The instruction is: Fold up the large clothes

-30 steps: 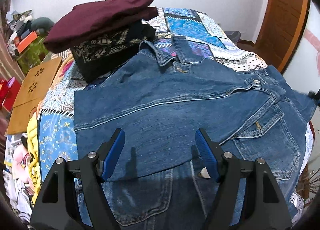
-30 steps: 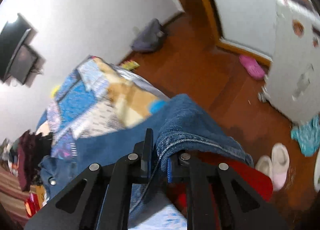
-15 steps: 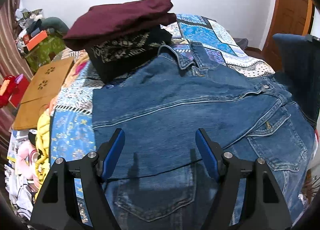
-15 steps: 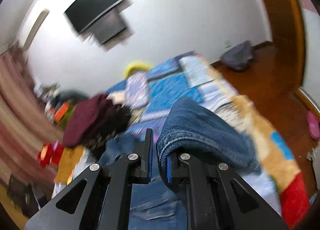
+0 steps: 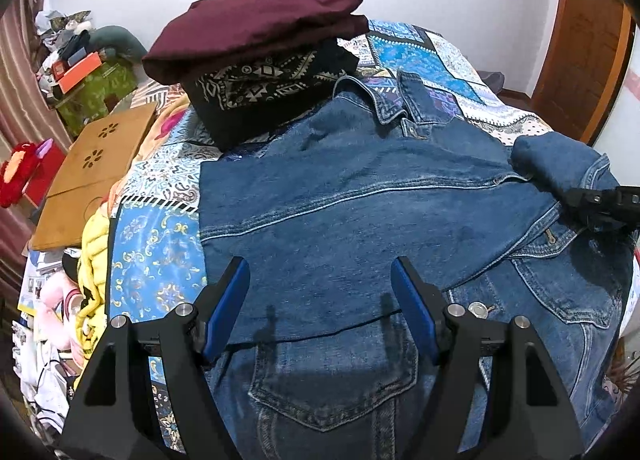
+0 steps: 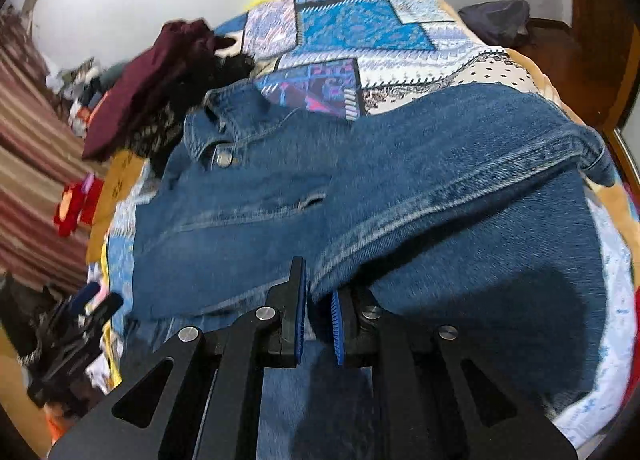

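A blue denim jacket (image 5: pixel 360 212) lies front-up on the patchwork bedspread (image 5: pixel 160 252), collar toward the far wall. My left gripper (image 5: pixel 320 300) is open and empty above the jacket's near part. My right gripper (image 6: pixel 318 316) is shut on the jacket's right sleeve (image 6: pixel 460 188), holding it folded over the jacket body. In the left wrist view the right gripper (image 5: pixel 596 204) shows at the right edge with the sleeve (image 5: pixel 556 160) bunched in it.
A stack of folded clothes, maroon on top (image 5: pixel 256 24) and black patterned below (image 5: pixel 264 88), sits at the bed's far left beside the collar. A wooden board (image 5: pixel 92 168) and clutter lie left of the bed. A wooden door (image 5: pixel 588 40) stands at right.
My right gripper has swung the sleeve up from the bed's right edge and over onto the jacket body. My left gripper has stayed open above the jacket's near part.
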### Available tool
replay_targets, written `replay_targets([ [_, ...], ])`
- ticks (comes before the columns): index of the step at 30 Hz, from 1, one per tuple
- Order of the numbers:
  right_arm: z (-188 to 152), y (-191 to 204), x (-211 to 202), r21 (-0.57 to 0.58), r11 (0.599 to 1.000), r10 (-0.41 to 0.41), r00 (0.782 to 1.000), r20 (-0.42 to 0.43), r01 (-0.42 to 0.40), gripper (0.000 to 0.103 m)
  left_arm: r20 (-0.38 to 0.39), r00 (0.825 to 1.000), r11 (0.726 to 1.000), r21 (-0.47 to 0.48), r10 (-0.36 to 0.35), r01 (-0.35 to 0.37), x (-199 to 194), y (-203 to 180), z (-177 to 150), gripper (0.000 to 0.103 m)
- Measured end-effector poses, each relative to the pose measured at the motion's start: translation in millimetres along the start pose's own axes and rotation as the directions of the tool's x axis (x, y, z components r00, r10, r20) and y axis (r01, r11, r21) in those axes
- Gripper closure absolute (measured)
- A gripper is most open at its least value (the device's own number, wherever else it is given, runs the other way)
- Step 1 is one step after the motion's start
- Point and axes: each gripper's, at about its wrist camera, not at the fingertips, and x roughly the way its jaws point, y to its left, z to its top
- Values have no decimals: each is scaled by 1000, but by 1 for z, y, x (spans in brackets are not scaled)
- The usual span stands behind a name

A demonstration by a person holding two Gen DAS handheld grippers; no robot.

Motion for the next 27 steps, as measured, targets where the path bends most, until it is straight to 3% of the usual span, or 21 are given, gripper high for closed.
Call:
replay_targets([
  [3, 1, 6, -15, -32, 999, -2, 1000, 11, 2, 89, 0, 1000, 1000, 3, -14, 14, 2, -7, 1, 31],
  [5, 3, 9, -22, -38, 999, -4, 1000, 31, 5, 79, 1, 1000, 1000, 8, -20, 20, 2, -12, 2, 31],
  [7, 6, 4, -33, -18, 1000, -6, 997, 80, 7, 59, 3, 1000, 1000, 15, -26, 26, 2, -15, 3, 31],
  [9, 9, -7, -49, 18, 1000, -18, 991, 135, 16, 54, 5, 1000, 999, 25, -30, 30, 1, -18, 4, 31],
  [17, 28, -56, -74, 188, 981, -82, 972, 222, 40, 52, -2, 1000, 999, 16, -28, 28, 6, -20, 8, 31],
  [24, 41, -107, -57, 366, 930, -69, 981, 181, -2, 50, -27, 999, 1000, 11, -27, 28, 12, -21, 8, 31],
  [27, 46, -124, -39, 429, 902, -19, 987, 159, -52, 50, -30, 999, 1000, 11, -26, 27, 13, -21, 9, 31],
])
